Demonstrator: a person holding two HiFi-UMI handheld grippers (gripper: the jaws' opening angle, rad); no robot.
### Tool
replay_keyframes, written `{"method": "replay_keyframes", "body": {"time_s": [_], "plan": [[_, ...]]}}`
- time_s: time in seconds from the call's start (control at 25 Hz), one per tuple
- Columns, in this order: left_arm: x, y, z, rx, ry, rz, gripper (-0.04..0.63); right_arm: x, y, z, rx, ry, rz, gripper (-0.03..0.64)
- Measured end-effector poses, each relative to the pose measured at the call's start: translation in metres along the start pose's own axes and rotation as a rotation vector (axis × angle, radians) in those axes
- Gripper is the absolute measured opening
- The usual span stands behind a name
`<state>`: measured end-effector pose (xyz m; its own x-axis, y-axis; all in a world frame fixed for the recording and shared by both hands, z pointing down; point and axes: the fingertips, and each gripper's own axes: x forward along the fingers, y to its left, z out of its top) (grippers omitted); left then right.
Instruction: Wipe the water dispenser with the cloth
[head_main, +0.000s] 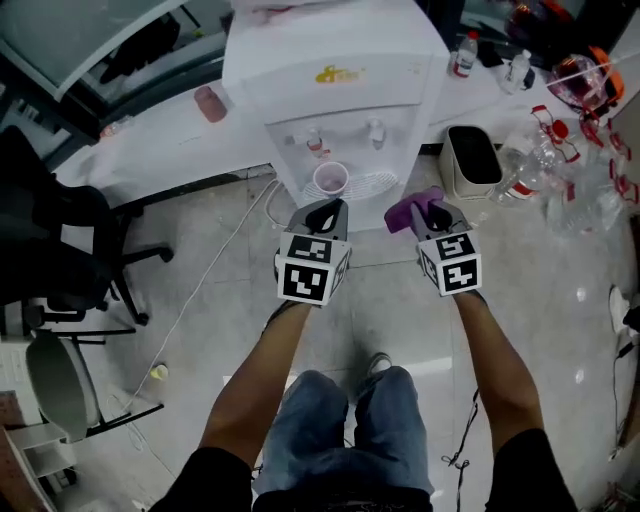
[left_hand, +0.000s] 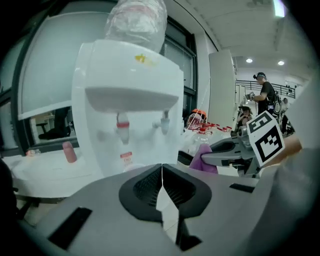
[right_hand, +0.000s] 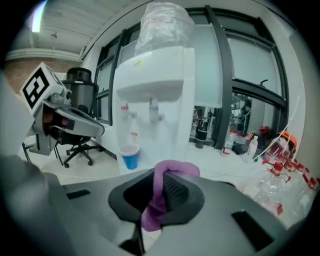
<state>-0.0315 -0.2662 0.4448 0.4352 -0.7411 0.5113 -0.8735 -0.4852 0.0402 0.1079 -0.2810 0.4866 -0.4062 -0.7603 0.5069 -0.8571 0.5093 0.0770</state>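
A cup (head_main: 330, 181) stands on the drip tray of the dispenser (head_main: 330, 60), under the two taps. It looks blue in the right gripper view (right_hand: 130, 156), and what it holds cannot be seen. A clear bottle (left_hand: 137, 22) sits upside down on top of the dispenser; its wall looks crumpled and its fill cannot be judged. Just beside the dispenser, on the person's right, stands a pale bin (head_main: 472, 160) with a dark inside whose contents are not visible. Further right lie several clear plastic bottles (head_main: 540, 160) with red caps. A pink bottle (head_main: 210, 103) stands on the white counter (head_main: 150, 150) to the left.

The dispenser is white, with a small yellow logo on its front, one red tap (left_hand: 122, 122) and one pale tap (left_hand: 164, 122).

The cloth (head_main: 410, 210) is purple and bunched up. The right gripper (head_main: 432, 215) is clamped on it, and a fold of it bulges out over the jaw tips (right_hand: 160, 195). It hangs in the air near the front of the dispenser, apart from it, on the bin's side.

The left gripper (head_main: 322, 216) has its jaws together with nothing between them, and is held in front of the cup without touching it.
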Motion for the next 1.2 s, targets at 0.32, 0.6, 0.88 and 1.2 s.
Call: {"method": "replay_keyframes", "body": {"time_s": [0.32, 0.6, 0.88, 1.2], "plan": [[-0.098, -0.013, 0.141, -0.037, -0.028, 0.054, 0.026, -0.109, 0.003, 0.146, 0.045, -0.061, 0.042, 0.032], [-0.188, -0.012, 0.224, -0.023, -0.068, 0.104, 0.026, -0.185, 0.021, 0.261, 0.019, -0.158, 0.094, 0.032], [-0.260, 0.013, 0.255, -0.004, -0.105, 0.115, 0.026, -0.236, 0.053, 0.330, 0.058, -0.217, 0.121, 0.032], [-0.310, 0.060, 0.258, 0.016, -0.132, 0.150, 0.026, -0.257, 0.078, 0.379, 0.020, -0.273, 0.065, 0.032]]}}
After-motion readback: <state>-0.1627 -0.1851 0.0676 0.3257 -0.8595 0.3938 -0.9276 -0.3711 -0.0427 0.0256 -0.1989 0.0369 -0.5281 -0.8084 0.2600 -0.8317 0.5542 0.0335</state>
